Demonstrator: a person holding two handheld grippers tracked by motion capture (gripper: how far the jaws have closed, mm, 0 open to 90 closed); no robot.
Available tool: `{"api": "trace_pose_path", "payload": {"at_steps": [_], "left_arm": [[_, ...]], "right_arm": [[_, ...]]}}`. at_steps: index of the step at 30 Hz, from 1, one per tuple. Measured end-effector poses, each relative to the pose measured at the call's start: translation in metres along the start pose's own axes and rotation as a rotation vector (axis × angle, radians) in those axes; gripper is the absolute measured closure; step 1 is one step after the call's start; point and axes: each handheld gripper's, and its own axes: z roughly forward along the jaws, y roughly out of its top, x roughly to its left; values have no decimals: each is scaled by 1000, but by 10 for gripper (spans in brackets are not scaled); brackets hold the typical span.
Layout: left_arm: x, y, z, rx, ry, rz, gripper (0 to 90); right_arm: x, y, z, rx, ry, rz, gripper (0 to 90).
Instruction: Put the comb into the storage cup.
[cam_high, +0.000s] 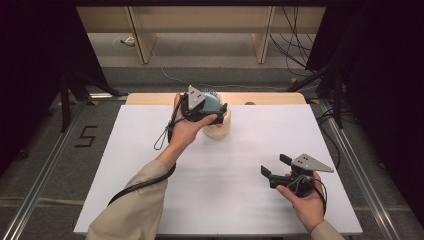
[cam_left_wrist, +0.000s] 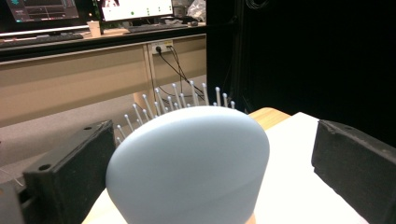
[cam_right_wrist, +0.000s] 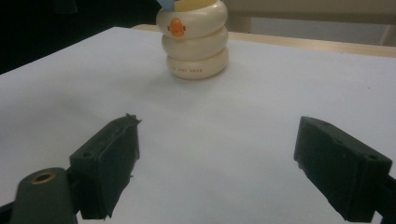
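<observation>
Left gripper (cam_high: 216, 113) sits wide open around the hairbrush (cam_left_wrist: 189, 163) in the holder (cam_high: 218, 127); right gripper (cam_high: 275, 167) open, empty.

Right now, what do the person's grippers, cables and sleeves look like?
Both the left gripper and the right gripper are black, each with two blocky, matte jaws and a grey three-cornered plate on top. In the gripper views the jaw pads look rough, with small screw holes. A black cable trails from each one. The person wears beige long sleeves.
</observation>
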Motion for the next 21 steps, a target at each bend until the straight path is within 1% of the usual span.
{"api": "trace_pose_path", "payload": {"at_steps": [3, 5, 11, 15, 21], "left_arm": [[1, 0, -3, 9, 0, -8, 0], [2, -1, -5, 17, -1, 2, 0], [5, -2, -11, 29, -3, -1, 0], [7, -3, -17, 37, -18, 13, 0], [10, -3, -24, 41, -17, 22, 0]], "right_arm": [[0, 0, 0, 1, 0, -1, 152], [0, 0, 0, 1, 0, 1, 152], [0, 0, 0, 0, -2, -2, 152], [0, 0, 0, 0, -3, -2, 152], [0, 0, 0, 2, -4, -2, 152]]}}
